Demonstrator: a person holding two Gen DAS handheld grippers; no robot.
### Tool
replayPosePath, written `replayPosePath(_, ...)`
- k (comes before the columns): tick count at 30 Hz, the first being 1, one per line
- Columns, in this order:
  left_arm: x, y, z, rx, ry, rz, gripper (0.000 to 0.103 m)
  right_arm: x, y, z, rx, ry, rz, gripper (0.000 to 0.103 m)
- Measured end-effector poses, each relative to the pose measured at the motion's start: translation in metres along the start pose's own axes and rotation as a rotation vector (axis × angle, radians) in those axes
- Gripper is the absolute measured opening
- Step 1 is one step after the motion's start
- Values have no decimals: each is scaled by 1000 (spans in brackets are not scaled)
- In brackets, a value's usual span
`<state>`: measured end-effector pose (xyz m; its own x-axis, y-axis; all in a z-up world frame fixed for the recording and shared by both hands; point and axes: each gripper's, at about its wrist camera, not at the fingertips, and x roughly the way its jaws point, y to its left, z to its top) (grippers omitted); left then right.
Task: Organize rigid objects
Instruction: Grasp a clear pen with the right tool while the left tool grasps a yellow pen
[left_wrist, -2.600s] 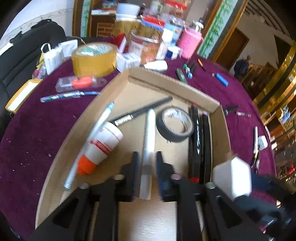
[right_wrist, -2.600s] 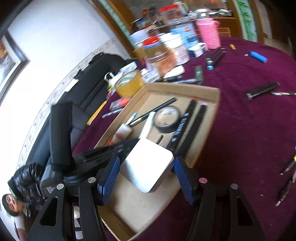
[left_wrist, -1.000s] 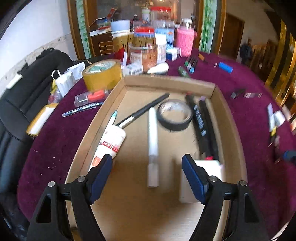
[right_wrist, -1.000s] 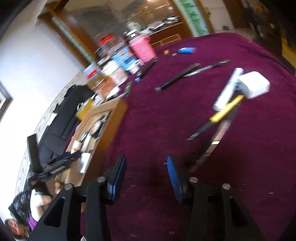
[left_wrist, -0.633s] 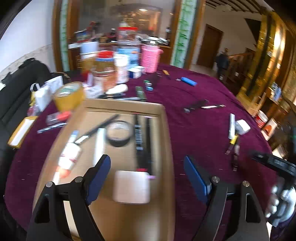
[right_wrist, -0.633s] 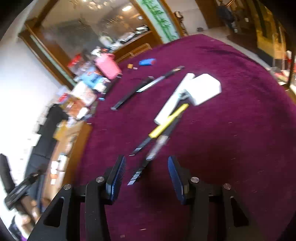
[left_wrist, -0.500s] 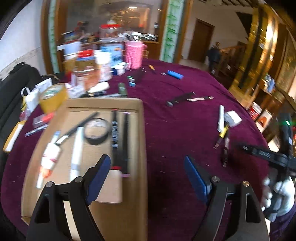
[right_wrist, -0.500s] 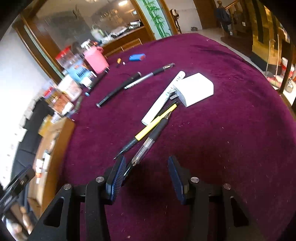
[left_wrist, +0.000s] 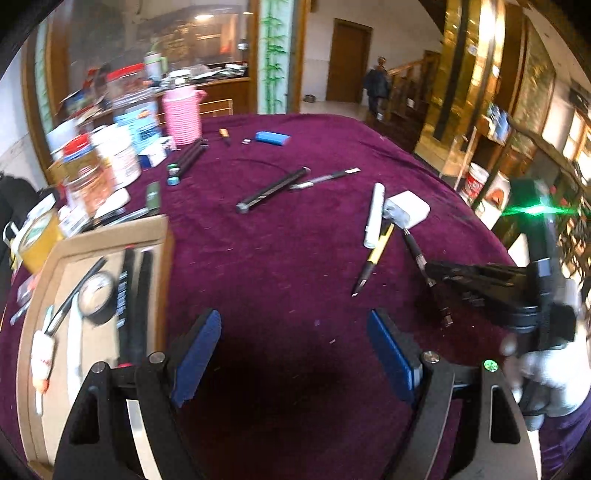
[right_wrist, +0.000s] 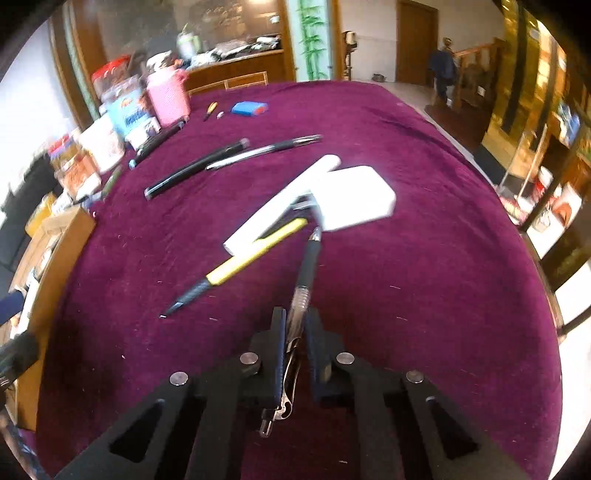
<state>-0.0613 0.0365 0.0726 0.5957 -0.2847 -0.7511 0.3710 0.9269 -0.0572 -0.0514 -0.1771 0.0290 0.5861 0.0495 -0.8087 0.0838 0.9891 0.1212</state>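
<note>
My right gripper (right_wrist: 295, 325) is shut on a clear ballpoint pen with a black grip (right_wrist: 304, 273) that lies on the purple tablecloth. Its tip points at a white charger block (right_wrist: 354, 201). A yellow pen (right_wrist: 240, 264) and a white marker (right_wrist: 280, 201) lie just left of it. My left gripper (left_wrist: 295, 339) is open and empty above bare cloth. The cardboard tray (left_wrist: 162, 236) at its left holds black markers (left_wrist: 131, 295), a tape roll (left_wrist: 96, 295) and a glue bottle (left_wrist: 42, 354). The right gripper also shows in the left wrist view (left_wrist: 443, 273).
A black pen (right_wrist: 195, 166) and a silver pen (right_wrist: 266, 149) lie farther back. A blue lighter (right_wrist: 249, 108), a pink cup (right_wrist: 168, 96) and several jars (left_wrist: 92, 173) stand at the back left. The table's edge curves along the right.
My right gripper has moved to the pens on the right and closed on the clear pen. My left gripper has swung right, away from the tray, and stayed open.
</note>
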Motion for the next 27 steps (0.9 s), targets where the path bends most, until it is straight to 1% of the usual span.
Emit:
replayPosePath(2, 14, -16, 5, 39, 9, -5, 80, -8, -16, -2, 22, -7, -50, 11)
replayPosePath(4, 31, -32, 12, 78, 15, 1, 80, -10, -35, -5, 63, 3, -34, 11)
replayPosePath(6, 53, -47, 20, 107, 32, -9, 80, -6, -51, -10, 107, 30, -7, 11)
replayPosePath(8, 75, -60, 28, 135, 53, -6, 80, -8, -60, -13, 134, 15, 40, 11)
replayPosePath(10, 98, -74, 34, 182, 77, 17, 80, -11, -65, -13, 161, 7, 82, 11)
replayPosePath(11, 112, -78, 35, 203, 102, 15, 80, -12, -66, -12, 177, 0, 121, 11)
replayPosePath(12, 119, -80, 35, 204, 111, 7, 78, -14, -67, -13, 188, -5, 155, 11)
replayPosePath(13, 119, -79, 36, 184, 90, -8, 70, -16, -66, -11, 190, -14, 177, 11)
replayPosePath(14, 121, -76, 37, 163, 105, -43, 60, -18, -63, -9, 182, -28, 183, 12)
replayPosePath(15, 119, -74, 37, 144, 109, -45, 35, -20, -59, -7, 168, -37, 179, 13)
replayPosePath(16, 117, -73, 36, 148, 109, -28, 13, -21, -56, -4, 154, -42, 179, 19)
replayPosePath(17, 114, -71, 34, 149, 122, -37, 12, -20, -53, -2, 144, -42, 183, 29)
replayPosePath(18, 112, -67, 31, 136, 133, -46, 10, -19, -50, 1, 137, -37, 188, 35)
replayPosePath(19, 108, -64, 28, 123, 143, -50, 9, -18, -47, 4, 129, -36, 191, 46)
replayPosePath(20, 105, -61, 23, 113, 148, -52, 9, -17, -44, 4, 121, -39, 192, 51)
replayPosePath(22, 98, -55, 18, 90, 151, -61, 10, -13, -36, 6, 100, -43, 188, 51)
replayPosePath(24, 97, -48, 18, 59, 155, -66, 11, -5, -28, 10, 71, -30, 159, 51)
replayPosePath(26, 106, -51, 24, 67, 156, -41, 18, 6, -21, 11, 50, 4, 116, 51)
replayPosePath(27, 105, -54, 26, 80, 153, -30, 32, 12, -17, 11, 43, 22, 106, 51)
